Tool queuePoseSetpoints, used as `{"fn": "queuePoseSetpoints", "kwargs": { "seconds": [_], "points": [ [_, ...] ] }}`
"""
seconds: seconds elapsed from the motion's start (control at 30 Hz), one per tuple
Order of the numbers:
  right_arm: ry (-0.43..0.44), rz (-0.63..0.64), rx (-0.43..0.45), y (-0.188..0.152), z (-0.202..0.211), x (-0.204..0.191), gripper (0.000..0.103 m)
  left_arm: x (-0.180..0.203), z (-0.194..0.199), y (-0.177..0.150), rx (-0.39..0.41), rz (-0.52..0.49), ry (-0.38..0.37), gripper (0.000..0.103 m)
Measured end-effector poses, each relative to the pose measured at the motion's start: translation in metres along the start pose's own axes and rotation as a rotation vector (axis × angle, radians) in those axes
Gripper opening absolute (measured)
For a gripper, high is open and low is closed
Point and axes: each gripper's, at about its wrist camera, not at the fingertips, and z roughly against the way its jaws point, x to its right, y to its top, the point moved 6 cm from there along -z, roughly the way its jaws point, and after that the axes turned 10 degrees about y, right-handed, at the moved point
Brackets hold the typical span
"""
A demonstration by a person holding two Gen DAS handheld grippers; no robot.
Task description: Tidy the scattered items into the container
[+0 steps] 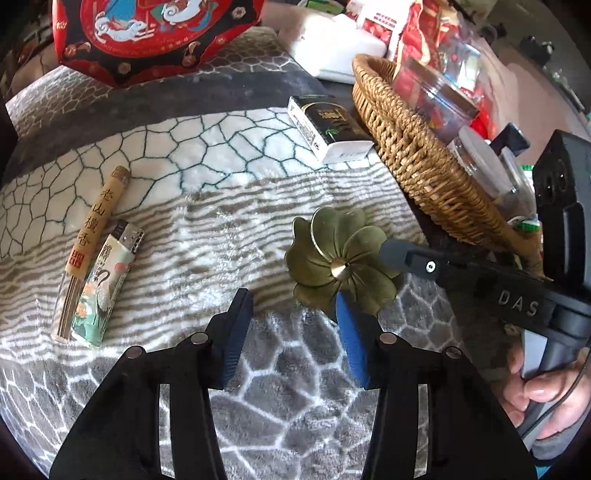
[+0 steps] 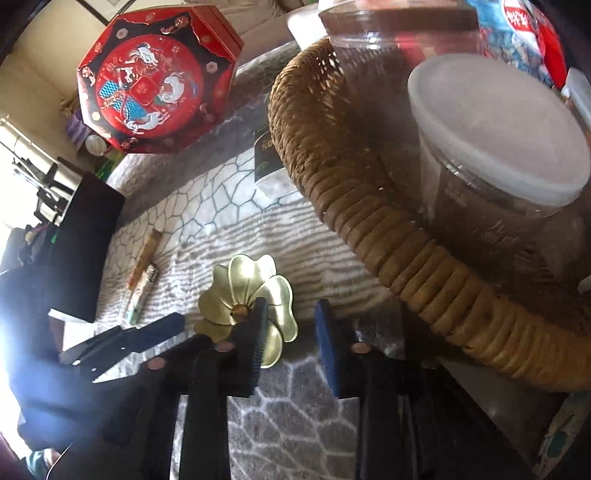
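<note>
Left tongs (image 1: 291, 332) sitting partly open, nothing between the pads, one blue pad at the near edge of the brass flower-shaped incense holder (image 1: 341, 264). Right tongs (image 2: 290, 338) looking narrowly parted, straddling the holder's rim, grip unclear; cannot tell. The holder is lying on the grey-and-white patterned plush blanket (image 1: 192, 236), just beside the woven wicker basket (image 1: 406, 147). Clear plastic jars (image 2: 498, 147) already sitting inside the basket. Still lying out: crane-print lighter (image 1: 107, 284), incense-stick tube (image 1: 92, 247), black-and-white small box (image 1: 328, 129). Judging task partway done. Red octagonal gift box (image 1: 155, 33) farthest back.
</note>
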Motion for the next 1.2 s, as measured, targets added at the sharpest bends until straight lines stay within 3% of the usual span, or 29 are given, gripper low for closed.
{"fn": "queuePoseSetpoints", "kwargs": {
  "seconds": [0.2,0.23,0.3,0.4,0.73,1.2],
  "points": [
    [0.032,-0.021,-0.014,-0.002,-0.007,0.0,0.015,0.011,-0.004,0.004,-0.014,0.013,-0.045,0.043],
    [0.036,-0.022,-0.018,-0.003,-0.008,-0.001,0.016,0.012,-0.003,0.005,-0.01,0.008,-0.033,0.04],
    [0.005,-0.005,-0.009,-0.002,-0.006,0.001,0.016,0.009,-0.005,0.006,-0.001,0.006,-0.002,0.015],
    [0.033,-0.037,-0.007,-0.002,-0.003,0.006,0.014,-0.004,-0.008,0.008,-0.017,0.08,-0.059,0.011],
    [0.068,-0.046,-0.023,-0.002,-0.007,-0.002,0.014,-0.014,0.004,0.01,-0.023,0.116,-0.065,0.01],
    [0.084,0.087,-0.013,0.004,-0.015,-0.069,0.013,-0.065,0.043,0.01,0.034,0.188,-0.048,0.01]
  ]
}}
